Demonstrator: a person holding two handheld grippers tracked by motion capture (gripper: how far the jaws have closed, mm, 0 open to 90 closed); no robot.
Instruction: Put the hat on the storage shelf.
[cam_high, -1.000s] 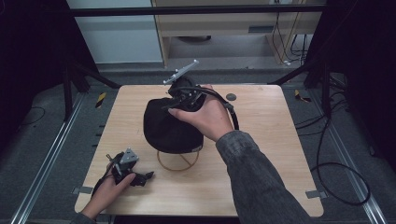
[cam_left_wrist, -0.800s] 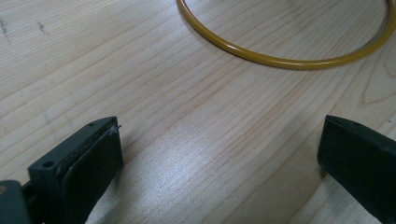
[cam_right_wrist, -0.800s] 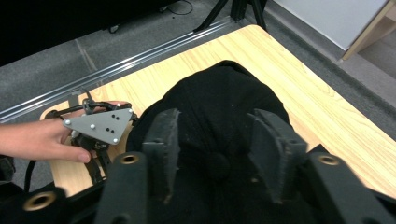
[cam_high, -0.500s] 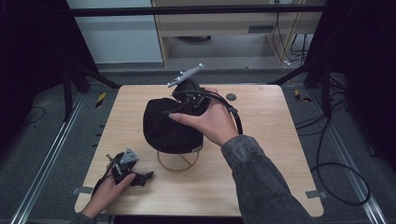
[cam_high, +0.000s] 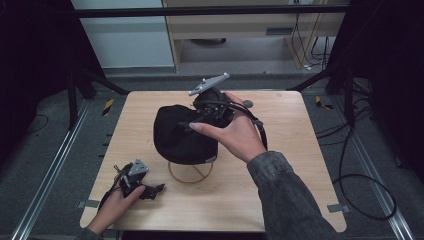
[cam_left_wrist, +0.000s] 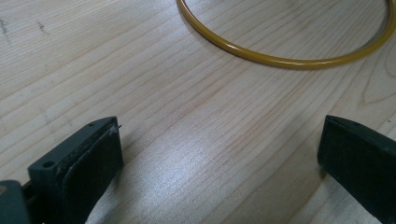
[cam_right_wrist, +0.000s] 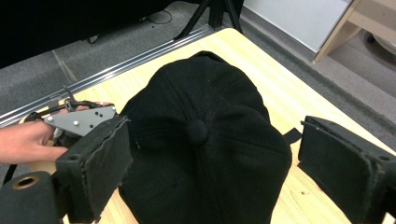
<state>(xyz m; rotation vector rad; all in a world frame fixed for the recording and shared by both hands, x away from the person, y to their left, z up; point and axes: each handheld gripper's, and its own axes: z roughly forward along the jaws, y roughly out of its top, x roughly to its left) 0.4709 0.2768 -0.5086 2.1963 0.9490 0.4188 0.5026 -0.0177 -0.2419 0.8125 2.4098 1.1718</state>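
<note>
A black cap (cam_high: 181, 134) sits in the middle of the wooden tabletop (cam_high: 300, 165). It rests on a yellow ring (cam_high: 190, 173), and the near part of the ring sticks out from under it. In the right gripper view you look down on the top of the cap (cam_right_wrist: 201, 140), with its little round button in the middle.

The right hand (cam_high: 239, 134) holds the right gripper (cam_high: 212, 107) just above the far right side of the cap. A grey plate sits on top of this gripper. Its two black jaws are wide apart and hold nothing. The cap shows between them, but the jaws do not touch it. A black cable hangs from this gripper down by the hand.

The left hand (cam_high: 117, 202) holds the left gripper (cam_high: 152, 189) low at the near left corner of the tabletop, well apart from the cap. Its jaws are also wide apart and hold nothing. In the left gripper view there is bare wood between the jaws, and the yellow ring (cam_left_wrist: 280, 58) curves across the far side.

A small dark round thing (cam_high: 247, 104) lies on the tabletop, far from the person, just behind the right hand.
</note>
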